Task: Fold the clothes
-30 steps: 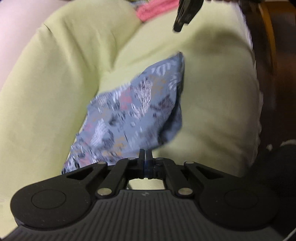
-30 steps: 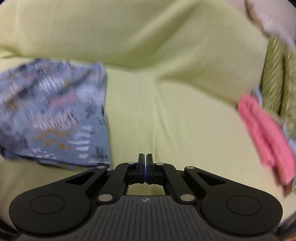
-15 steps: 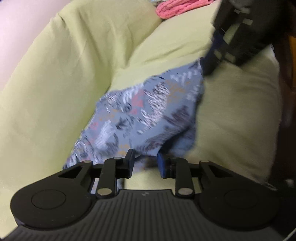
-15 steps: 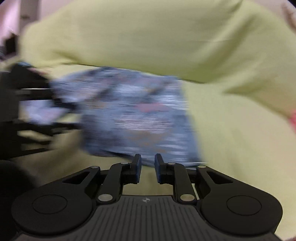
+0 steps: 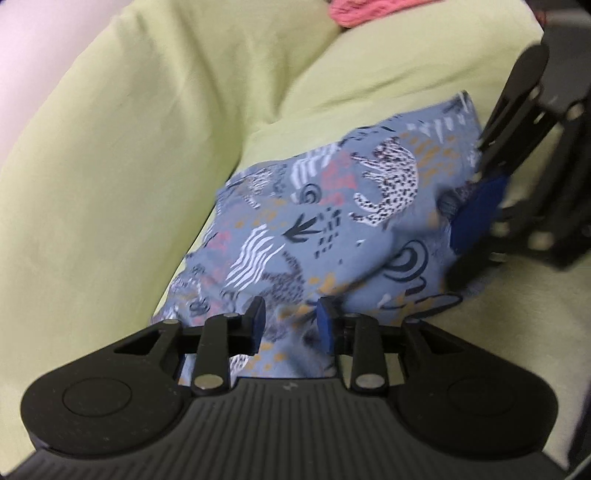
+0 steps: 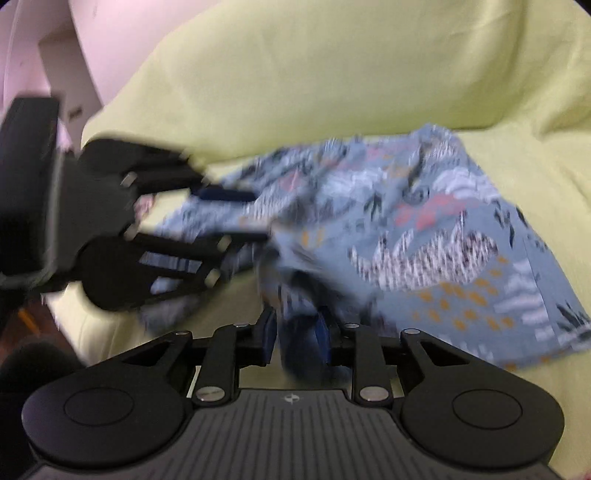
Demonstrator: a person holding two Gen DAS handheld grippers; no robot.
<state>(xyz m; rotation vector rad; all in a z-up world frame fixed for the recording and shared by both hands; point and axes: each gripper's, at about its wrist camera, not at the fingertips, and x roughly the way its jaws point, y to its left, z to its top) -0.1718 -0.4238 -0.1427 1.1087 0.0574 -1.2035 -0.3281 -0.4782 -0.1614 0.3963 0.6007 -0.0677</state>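
Note:
A blue-grey patterned garment [image 5: 332, 221] with leopards and stripes lies folded on the green sofa seat; it also shows in the right wrist view [image 6: 424, 236]. My left gripper [image 5: 291, 325] is open, its jaws either side of the garment's near edge. My right gripper [image 6: 295, 332] is open with a fold of the cloth between its jaws. Each gripper shows in the other's view: the right one [image 5: 476, 206] at the garment's right edge, the left one [image 6: 240, 214] at its left edge.
The sofa is covered in light green fabric, with the backrest [image 5: 129, 147] to the left and a seat cushion [image 5: 406, 66] beyond the garment. A pink folded cloth [image 5: 369, 11] lies at the far end of the seat. A pale wall [image 6: 110, 37] stands behind.
Both grippers went from shut to open and moved in onto the garment from opposite sides. The right gripper swung left across the seat to reach the cloth's edge.

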